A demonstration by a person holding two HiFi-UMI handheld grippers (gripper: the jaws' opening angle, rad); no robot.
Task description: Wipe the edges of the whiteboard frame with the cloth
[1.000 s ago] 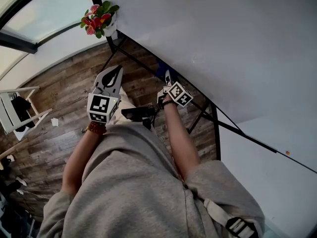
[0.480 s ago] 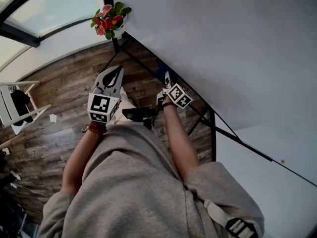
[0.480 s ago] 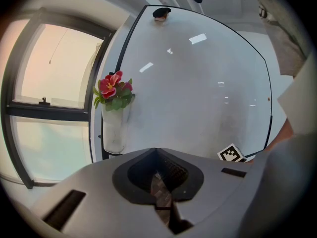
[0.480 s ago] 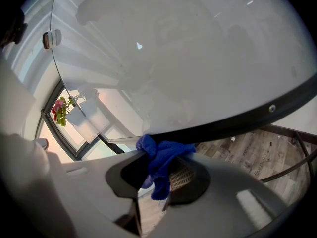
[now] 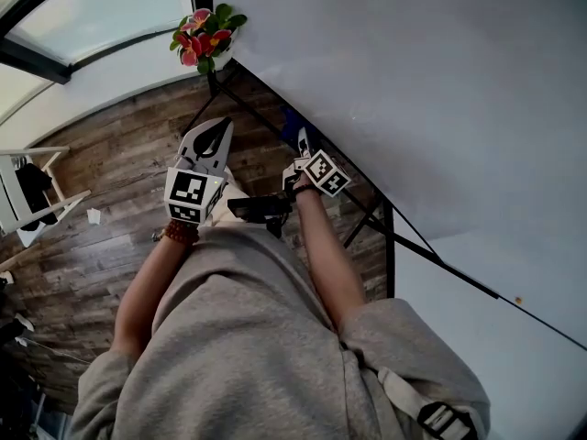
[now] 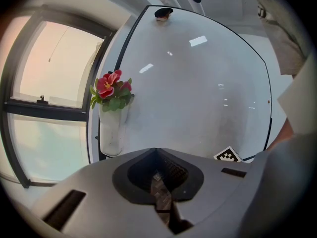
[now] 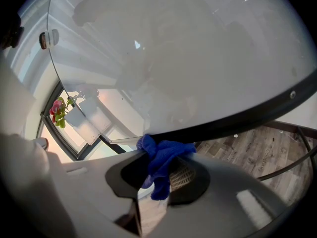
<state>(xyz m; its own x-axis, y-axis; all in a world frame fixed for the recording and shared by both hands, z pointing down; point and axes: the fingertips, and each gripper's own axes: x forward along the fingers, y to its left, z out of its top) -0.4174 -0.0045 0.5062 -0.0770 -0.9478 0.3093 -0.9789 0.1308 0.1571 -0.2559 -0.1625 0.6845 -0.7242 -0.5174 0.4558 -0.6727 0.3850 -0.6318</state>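
Right gripper (image 7: 157, 182): fingers clamped on bunched blue microfibre cloth (image 7: 163, 157), cloth pressed to black lower edge of whiteboard frame (image 7: 233, 123). Left gripper (image 6: 161, 195): fingers shut together, empty. Risk: thin pinch, so drag along edge could pull cloth free. White flower vase (image 6: 113, 128) at frame's corner could get knocked.

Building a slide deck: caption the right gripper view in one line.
Right gripper holds a blue cloth up against the black whiteboard frame.
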